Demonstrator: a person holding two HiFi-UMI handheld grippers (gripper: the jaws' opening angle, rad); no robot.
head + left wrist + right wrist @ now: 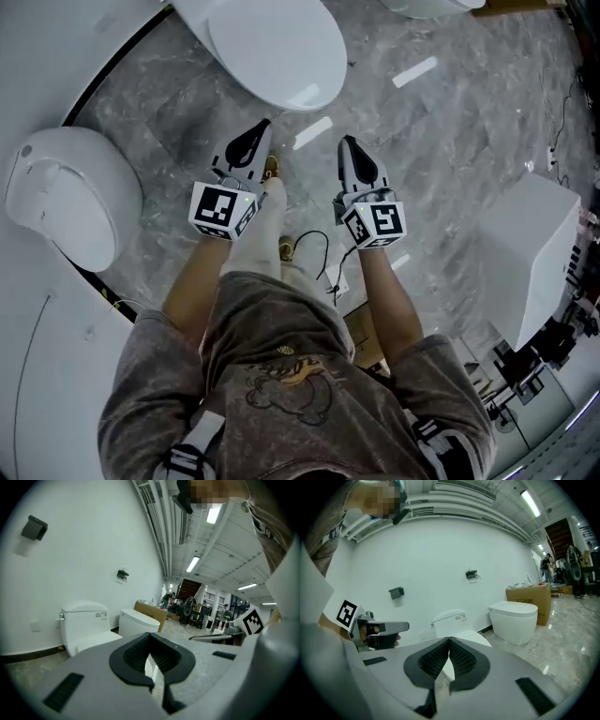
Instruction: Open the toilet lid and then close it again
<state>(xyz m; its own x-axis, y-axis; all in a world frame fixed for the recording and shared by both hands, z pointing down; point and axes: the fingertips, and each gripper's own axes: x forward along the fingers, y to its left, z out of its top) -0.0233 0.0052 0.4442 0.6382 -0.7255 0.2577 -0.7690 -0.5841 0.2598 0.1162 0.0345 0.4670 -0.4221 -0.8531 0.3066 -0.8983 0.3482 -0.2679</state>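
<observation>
While the toilet lid (277, 47) is lying shut just ahead in the head view, the left gripper (261, 131) & right gripper (348, 145) are hanging near it. Left gripper view: jaws are pressing together, nothing btwn. Right gripper view: same, together & empty. Best bet: be hooking the lid's front edge, lifting slowly.

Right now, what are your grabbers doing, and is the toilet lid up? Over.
Left gripper shut, empty; right gripper shut, empty. Toilet lid down, untouched. Nothing between them and it.
</observation>
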